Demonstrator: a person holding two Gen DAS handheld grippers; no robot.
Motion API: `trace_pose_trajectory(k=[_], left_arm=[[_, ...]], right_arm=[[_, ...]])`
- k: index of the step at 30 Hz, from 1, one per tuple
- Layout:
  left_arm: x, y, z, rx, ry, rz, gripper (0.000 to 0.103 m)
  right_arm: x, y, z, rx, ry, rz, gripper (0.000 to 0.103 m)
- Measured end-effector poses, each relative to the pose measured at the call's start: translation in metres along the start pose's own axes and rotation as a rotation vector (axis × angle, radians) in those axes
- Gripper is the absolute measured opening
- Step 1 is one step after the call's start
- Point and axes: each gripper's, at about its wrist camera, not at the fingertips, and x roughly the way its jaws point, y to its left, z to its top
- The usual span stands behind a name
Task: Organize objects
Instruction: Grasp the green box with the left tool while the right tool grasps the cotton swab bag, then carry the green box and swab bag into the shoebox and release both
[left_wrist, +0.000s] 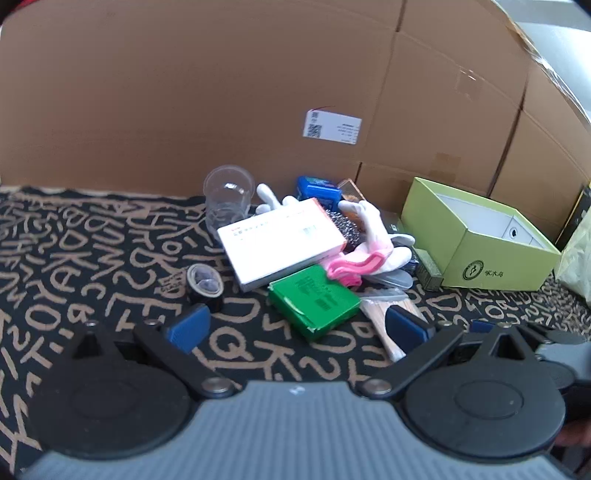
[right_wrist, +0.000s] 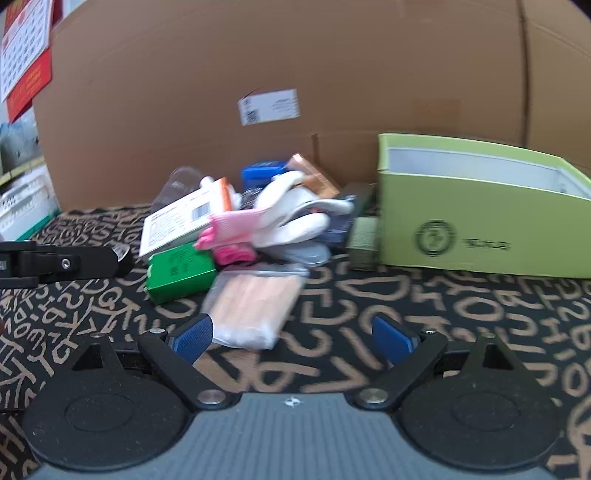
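Observation:
A pile of objects lies on the patterned cloth: a white flat box (left_wrist: 282, 242) (right_wrist: 184, 221), a green box (left_wrist: 314, 301) (right_wrist: 180, 269), white and pink gloves (left_wrist: 365, 243) (right_wrist: 280, 221), a clear cup (left_wrist: 229, 195), a blue box (left_wrist: 318, 190) (right_wrist: 263, 173), a tape roll (left_wrist: 204, 286), and a bag of wooden sticks (right_wrist: 255, 306). An open lime-green box (left_wrist: 480, 240) (right_wrist: 476, 210) stands to the right. My left gripper (left_wrist: 297, 328) is open and empty just before the green box. My right gripper (right_wrist: 293, 338) is open and empty, its left pad beside the stick bag.
Large cardboard boxes (left_wrist: 258, 92) (right_wrist: 295, 74) form a wall behind the pile. A dark olive small box (right_wrist: 364, 240) rests against the lime-green box. The left gripper's arm (right_wrist: 59, 262) shows at the left in the right wrist view. White crates (right_wrist: 22, 206) stand far left.

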Motion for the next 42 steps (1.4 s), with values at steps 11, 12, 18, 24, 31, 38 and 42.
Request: trace_pose_trajectory(k=[11,12,18,24,31,38,42], left_arm=[[0.043,-0.013,0.009,-0.050,0.060,0.018,0.103],[0.049,-0.017,0.010,-0.039,0.066,0.022,0.103],[0.092,-0.042,0.017,0.034,0.117,0.084,0.103],[0.105,-0.039,0.014,0.054,0.144,0.110,0.084],[0.054,-0.037,-0.017,0.186,0.166,0.017,0.084],[0.012,-0.035,-0.021,0.133,0.133,0.078,0.102],[0.014,-0.035,-0.019,0.105,0.162,0.095,0.090]], right_arm=[[0.030,0.021,0.008,-0.055,0.039,-0.034,0.057],[0.028,0.019,0.008,-0.055,0.034,-0.035,0.044],[0.011,0.006,0.001,-0.055,0.021,-0.055,0.032],[-0.006,-0.005,-0.006,-0.026,0.018,-0.047,0.032],[-0.021,-0.014,-0.011,-0.031,0.035,0.010,0.032],[-0.029,-0.019,-0.015,-0.009,0.045,0.040,0.054],[-0.035,-0.018,-0.014,-0.026,0.029,0.028,0.062]])
